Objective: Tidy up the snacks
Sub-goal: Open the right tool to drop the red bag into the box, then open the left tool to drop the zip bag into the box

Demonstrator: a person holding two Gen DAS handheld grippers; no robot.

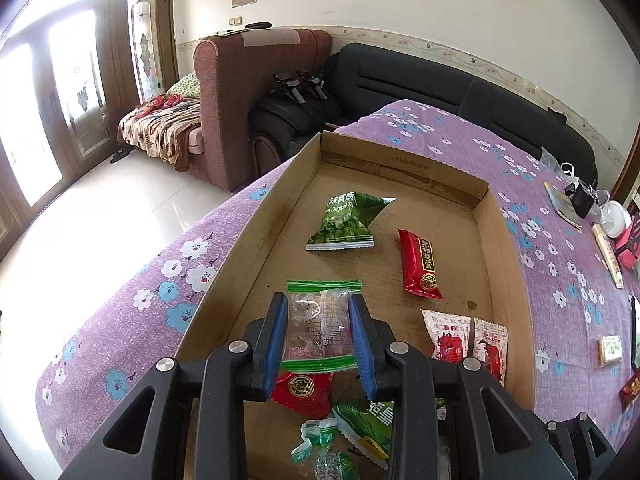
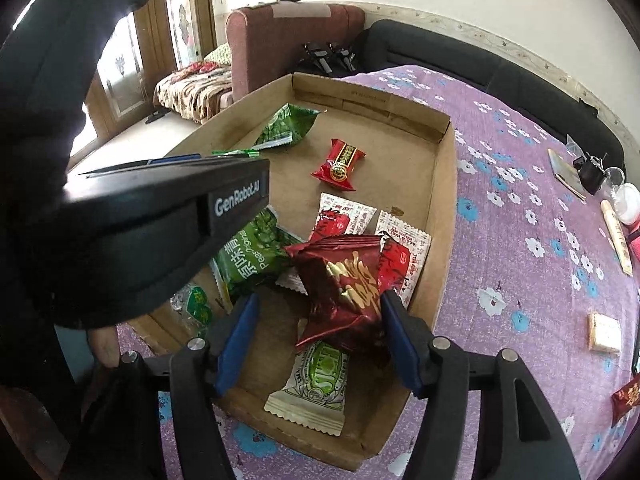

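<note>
My far end of cardboard tray (image 1: 280,200) is mostly bare; near end's clogged w/ snack packets (image 2: 256,256), other gripper body (image 2: 160,216) blocking left.

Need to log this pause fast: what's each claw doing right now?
Left claw: shut on the clear packet with green stripes, above the cardboard tray.
Right claw: open; the dark red snack bag sits between its fingers, touching one.
</note>
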